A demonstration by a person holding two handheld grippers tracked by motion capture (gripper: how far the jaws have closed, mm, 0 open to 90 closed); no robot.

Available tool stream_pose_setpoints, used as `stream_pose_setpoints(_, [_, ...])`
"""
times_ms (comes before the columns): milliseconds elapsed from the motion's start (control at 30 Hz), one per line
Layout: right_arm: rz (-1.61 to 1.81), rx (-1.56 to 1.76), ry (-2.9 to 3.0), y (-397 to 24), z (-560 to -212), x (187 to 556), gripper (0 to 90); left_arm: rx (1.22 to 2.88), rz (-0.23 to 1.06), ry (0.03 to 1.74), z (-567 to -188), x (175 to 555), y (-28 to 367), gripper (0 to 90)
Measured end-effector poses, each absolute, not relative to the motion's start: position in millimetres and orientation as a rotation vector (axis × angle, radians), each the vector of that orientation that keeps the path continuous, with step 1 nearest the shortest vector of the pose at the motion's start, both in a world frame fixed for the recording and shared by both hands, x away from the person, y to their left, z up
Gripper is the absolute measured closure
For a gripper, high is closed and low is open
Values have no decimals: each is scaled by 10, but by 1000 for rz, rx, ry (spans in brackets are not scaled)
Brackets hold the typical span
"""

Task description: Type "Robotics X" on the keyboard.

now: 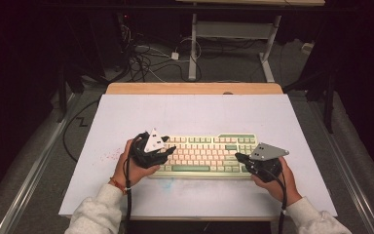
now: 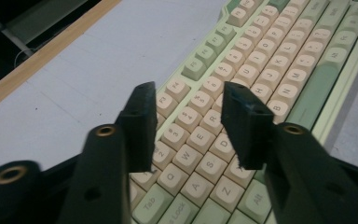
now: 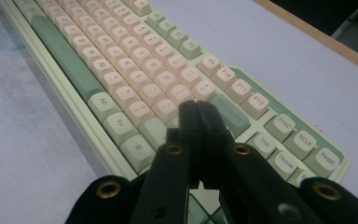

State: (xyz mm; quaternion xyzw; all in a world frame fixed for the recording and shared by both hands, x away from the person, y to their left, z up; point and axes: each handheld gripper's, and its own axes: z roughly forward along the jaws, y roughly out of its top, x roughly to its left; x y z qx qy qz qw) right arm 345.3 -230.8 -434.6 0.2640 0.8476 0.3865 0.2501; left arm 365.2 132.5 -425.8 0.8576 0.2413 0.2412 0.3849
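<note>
A person is working over a pale green keyboard (image 1: 205, 155) that is lying near the front middle of the white table (image 1: 185, 114), a gripper at each end of it. The left gripper (image 2: 189, 126) is hovering over the letter keys with its jaws apart and nothing between them. The right gripper (image 3: 196, 126) is pointing its pinched-together jaws at the right-hand keys, probably so that the narrow tip can press a single key.

Keyboard (image 2: 261, 93) cut by frame edges; key legends blurred.
</note>
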Motion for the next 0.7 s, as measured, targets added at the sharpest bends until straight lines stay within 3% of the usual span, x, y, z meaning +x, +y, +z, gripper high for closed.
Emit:
stream_pose_setpoints(133, [1063,722,2313,-2310,-4339,3465,900,2172,676,626,-4299,3564,1392,323])
stream_pose_setpoints(267, [1065,726,2316,-2297,-4337,3469,900,2143,672,646,-4369,3470,1495,220])
stream_pose_setpoints(700, [1100,728,2309,-2213,-4264,3552,900,2148,688,697,-4524,3217,1788,186])
